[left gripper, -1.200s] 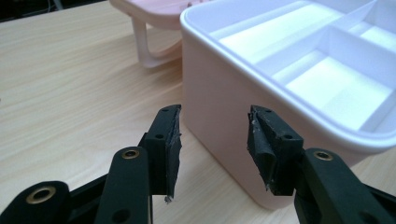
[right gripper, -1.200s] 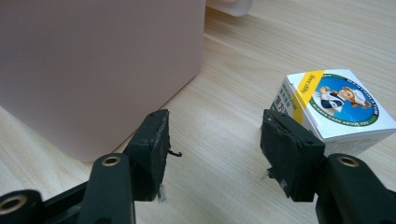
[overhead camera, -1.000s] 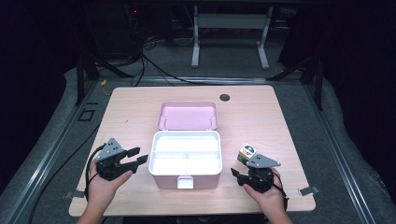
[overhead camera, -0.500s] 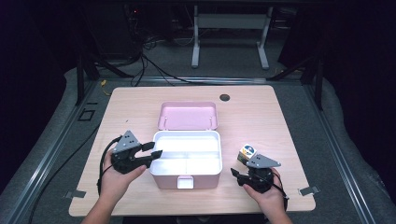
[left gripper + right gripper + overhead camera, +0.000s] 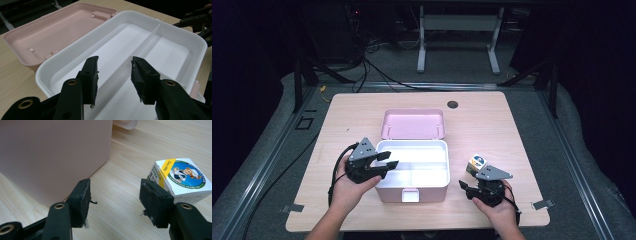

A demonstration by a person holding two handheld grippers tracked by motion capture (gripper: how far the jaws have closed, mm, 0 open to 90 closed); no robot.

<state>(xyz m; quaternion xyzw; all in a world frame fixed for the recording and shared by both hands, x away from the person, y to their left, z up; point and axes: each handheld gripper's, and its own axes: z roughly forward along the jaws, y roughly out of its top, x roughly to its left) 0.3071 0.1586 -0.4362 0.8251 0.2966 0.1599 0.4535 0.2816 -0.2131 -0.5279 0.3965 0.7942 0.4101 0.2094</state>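
Both jaws open: left hand-held gripper (image 5: 382, 164) over the white divided box (image 5: 432, 172) at the bench's near edge, right hand-held gripper (image 5: 469, 187) beside the small carton (image 5: 476, 164); an off-centre pinch could skid it.

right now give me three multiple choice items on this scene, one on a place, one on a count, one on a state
1. Where is the small carton?
A. inside the white box
B. on the table right of the white box
C. on the pink lid

2. How many compartments does the white box have?
A. two
B. four
C. six

3. How stands the left gripper?
A. shut on the carton
B. shut on the lid
C. open

Key: 1 B, the carton sits on bare wood by the right gripper; 2 A, one divider splits the box; 3 C, its jaws stand apart over the box, holding nothing.
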